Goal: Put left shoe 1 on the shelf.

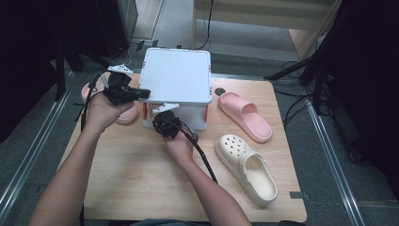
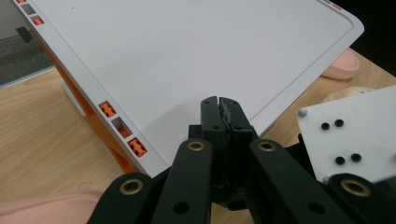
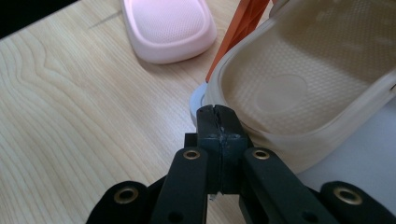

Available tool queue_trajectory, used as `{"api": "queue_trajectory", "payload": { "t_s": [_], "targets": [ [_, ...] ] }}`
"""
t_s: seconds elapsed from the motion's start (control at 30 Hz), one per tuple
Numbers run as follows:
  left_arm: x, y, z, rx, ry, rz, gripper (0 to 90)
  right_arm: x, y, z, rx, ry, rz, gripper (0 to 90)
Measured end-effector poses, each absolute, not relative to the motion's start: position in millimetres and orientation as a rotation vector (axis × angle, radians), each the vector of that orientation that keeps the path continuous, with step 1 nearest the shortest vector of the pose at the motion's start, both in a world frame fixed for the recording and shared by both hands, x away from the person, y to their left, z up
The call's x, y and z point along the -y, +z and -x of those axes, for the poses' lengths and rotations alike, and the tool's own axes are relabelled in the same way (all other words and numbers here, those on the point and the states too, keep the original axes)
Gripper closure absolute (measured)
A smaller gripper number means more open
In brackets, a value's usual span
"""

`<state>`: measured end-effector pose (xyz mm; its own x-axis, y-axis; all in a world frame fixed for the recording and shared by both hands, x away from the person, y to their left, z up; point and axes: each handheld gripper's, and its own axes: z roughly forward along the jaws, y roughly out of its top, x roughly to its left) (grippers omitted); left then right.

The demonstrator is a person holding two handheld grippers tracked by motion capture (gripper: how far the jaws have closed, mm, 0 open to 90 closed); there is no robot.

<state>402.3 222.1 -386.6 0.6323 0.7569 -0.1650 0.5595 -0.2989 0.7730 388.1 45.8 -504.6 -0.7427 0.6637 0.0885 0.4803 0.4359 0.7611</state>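
- A white shoe rack (image 1: 176, 75) with orange side struts is seen at the upper middle of the high view, standing on a wooden table (image 1: 131, 174); its flat top shelf takes up most of the upper half of the left gripper view (image 2: 196, 51).
- The left gripper (image 1: 141, 92) is held at the left edge of the rack's top shelf in the high view; in its own view its black jaws are pressed together (image 2: 219, 106) with nothing between them, their tips lying just over the near corner of the shelf.
- The right gripper (image 1: 165, 123) is seen below the middle of the rack, at the open front of its lower level; in its own view the jaws are closed tight (image 3: 217, 113), empty, right at the rim of a cream clog (image 3: 308, 88) that rests on the lower shelf; whether the tips touch the rim cannot be told.
- A second cream clog (image 1: 247, 167) lies at the lower right of the table in the high view, well apart from both grippers.
- One pink slipper (image 1: 244, 115) lies just right of the rack; another pink slipper (image 1: 123, 114) lies at the left, partly covered by the left hand (image 1: 101, 113), and is seen at the top of the right gripper view (image 3: 168, 28).
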Motion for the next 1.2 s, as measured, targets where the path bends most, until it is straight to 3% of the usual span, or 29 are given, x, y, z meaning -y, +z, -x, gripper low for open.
{"api": "queue_trajectory", "payload": {
  "t_s": [0.3,0.37,0.43,0.57,0.6,0.7,0.8,1.03,1.2],
  "targets": [
    [-220.6,-382.1,-402.0,-1.063,0.294,-2.016,89.1,-34.9,-495.0,-377.0,-2.509,1.276,-1.040,90.0],
    [-221.5,-374.7,-396.9,-1.100,0.235,-1.992,79.1,-26.7,-486.8,-367.0,-2.523,1.300,-1.011,90.0],
    [-221.4,-370.6,-393.3,-1.090,0.234,-1.984,77.2,-23.1,-483.6,-363.2,-2.532,1.312,-1.009,89.1],
    [-219.7,-362.3,-382.5,-1.068,0.247,-1.974,67.1,-4.4,-471.5,-350.3,-2.576,1.348,-0.989,80.3],
    [-218.7,-363.0,-380.8,-1.070,0.229,-1.987,60.1,4.4,-467.4,-346.5,-2.621,1.348,-0.994,75.5],
    [-218.4,-365.5,-377.9,-1.057,0.210,-1.984,53.8,12.2,-464.0,-342.2,-2.642,1.356,-0.993,73.7],
    [-217.7,-367.7,-374.3,-1.067,0.188,-2.003,46.3,31.0,-457.6,-332.0,-2.640,1.369,-0.969,65.5],
    [-212.8,-368.5,-366.2,-1.022,0.163,-1.967,39.3,56.1,-451.0,-320.5,-2.609,1.399,-0.884,48.4],
    [-205.1,-374.5,-361.4,-1.025,0.167,-1.994,38.8,77.1,-445.0,-313.5,-2.610,1.387,-0.952,44.2]
  ]
}}
